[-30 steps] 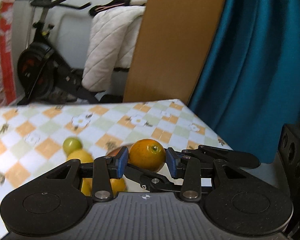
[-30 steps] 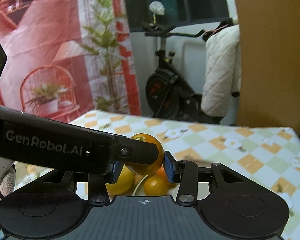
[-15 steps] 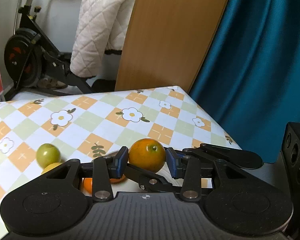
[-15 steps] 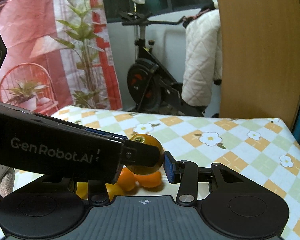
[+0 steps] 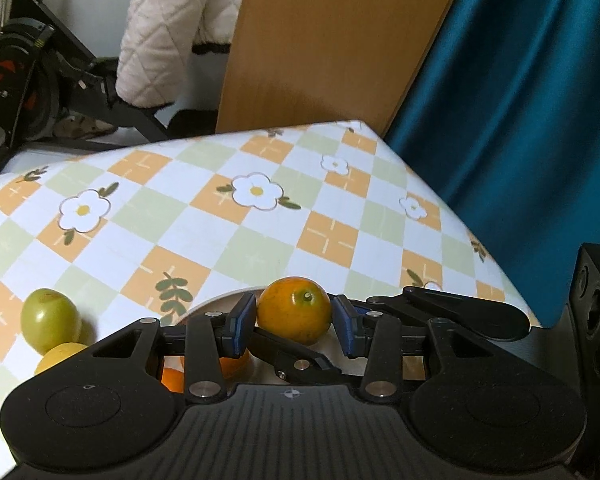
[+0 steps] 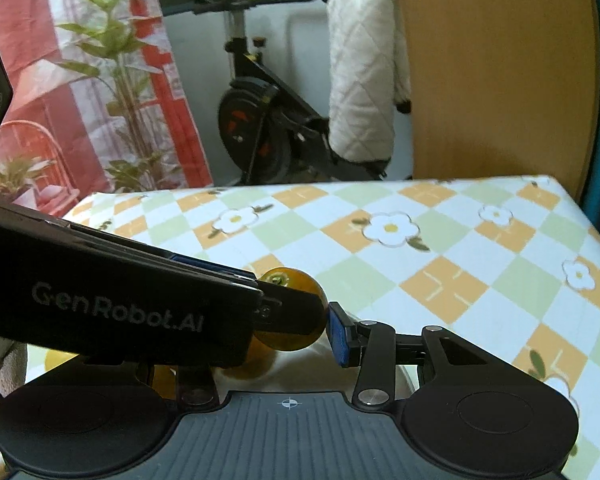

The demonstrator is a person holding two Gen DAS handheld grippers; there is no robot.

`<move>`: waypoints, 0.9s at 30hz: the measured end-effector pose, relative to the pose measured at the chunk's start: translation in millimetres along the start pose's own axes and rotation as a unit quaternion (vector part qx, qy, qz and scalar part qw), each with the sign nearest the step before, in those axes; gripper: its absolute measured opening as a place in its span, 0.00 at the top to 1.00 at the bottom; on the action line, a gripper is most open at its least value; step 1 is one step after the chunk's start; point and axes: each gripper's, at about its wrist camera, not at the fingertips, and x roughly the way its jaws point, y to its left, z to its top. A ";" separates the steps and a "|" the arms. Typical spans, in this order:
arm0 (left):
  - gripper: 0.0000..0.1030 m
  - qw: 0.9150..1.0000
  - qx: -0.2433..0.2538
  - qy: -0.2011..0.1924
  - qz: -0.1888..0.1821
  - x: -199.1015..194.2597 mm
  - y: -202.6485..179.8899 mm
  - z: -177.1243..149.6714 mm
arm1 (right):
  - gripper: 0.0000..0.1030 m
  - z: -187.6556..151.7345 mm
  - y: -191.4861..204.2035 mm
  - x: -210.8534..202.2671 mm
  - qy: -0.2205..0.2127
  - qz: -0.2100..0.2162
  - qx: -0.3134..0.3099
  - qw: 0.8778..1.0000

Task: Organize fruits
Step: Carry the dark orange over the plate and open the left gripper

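Note:
One orange (image 5: 293, 314) with a small green stem is held above a white plate (image 5: 215, 304). My left gripper (image 5: 293, 322) is shut on it, a blue pad pressing each side. My right gripper (image 6: 295, 332) comes across from the right and grips the same orange (image 6: 295, 280). Its right pad (image 6: 338, 336) touches the fruit, while its other pad is hidden behind the left gripper's black shell (image 6: 119, 304). More oranges (image 5: 223, 364) lie on the plate under the fingers. A green fruit (image 5: 49, 318) and a yellow one (image 5: 59, 354) sit on the tablecloth to the left.
The checked flower tablecloth (image 5: 259, 220) stretches ahead, ending at a far edge and a right edge beside a teal curtain (image 5: 520, 120). Behind it stand a wooden panel (image 5: 332, 40), a quilted jacket (image 5: 171, 28) and an exercise bike (image 6: 255, 120).
Both grippers have moved forward and down over the table together, tilting downward, with the orange still between them. The tabletop fills more of each view and the plate rim now shows.

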 end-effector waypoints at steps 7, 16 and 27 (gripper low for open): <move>0.57 1.000 0.011 0.025 0.000 17.5 -2.1 -1.8 | 0.62 -8.8 -8.3 11.8 0.022 -0.014 0.026 0.999; 0.55 0.999 -0.004 0.030 0.011 27.8 4.6 -1.4 | 0.61 -5.9 -5.9 16.4 0.028 -0.016 0.018 0.999; 0.55 0.999 -0.034 -0.012 -0.015 -21.0 10.7 0.5 | 0.54 4.0 -1.1 -17.2 0.003 -0.037 0.015 0.999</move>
